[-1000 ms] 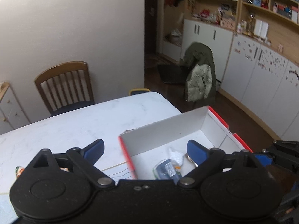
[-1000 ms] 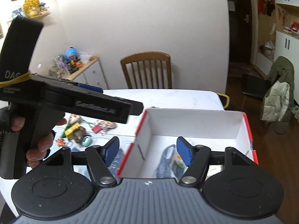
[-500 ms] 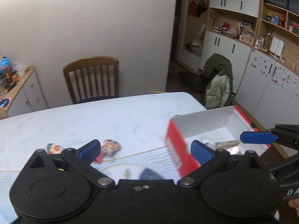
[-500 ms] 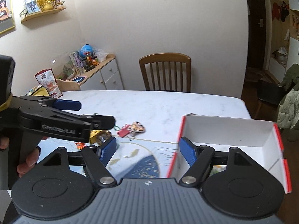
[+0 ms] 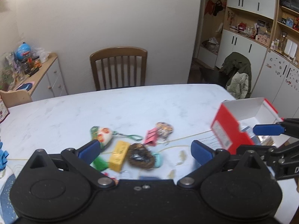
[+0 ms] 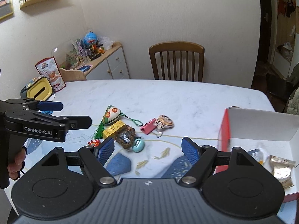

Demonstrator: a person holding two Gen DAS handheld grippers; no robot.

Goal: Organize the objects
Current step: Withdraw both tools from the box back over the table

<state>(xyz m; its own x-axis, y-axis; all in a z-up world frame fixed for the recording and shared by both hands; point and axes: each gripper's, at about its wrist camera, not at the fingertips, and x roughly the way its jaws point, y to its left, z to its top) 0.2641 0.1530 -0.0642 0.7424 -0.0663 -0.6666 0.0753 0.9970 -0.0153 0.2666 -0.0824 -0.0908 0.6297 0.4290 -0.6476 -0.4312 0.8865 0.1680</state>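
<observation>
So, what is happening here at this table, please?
A person holds a gripper in each hand over a white table. The left gripper and the right gripper are both open and empty. Small trinkets lie loose on the table, not yet sorted. The red box at the right already holds a few packets.

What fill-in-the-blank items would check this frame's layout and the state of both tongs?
1. The red box sits at the table's ____ side in the right wrist view.
2. The pink binder clip touches the ____ charm.
3. Both left tongs and right tongs hold ____.
4. The yellow block lies just left of the ____ pouch.

Missing: right; tiger; nothing; brown
</observation>
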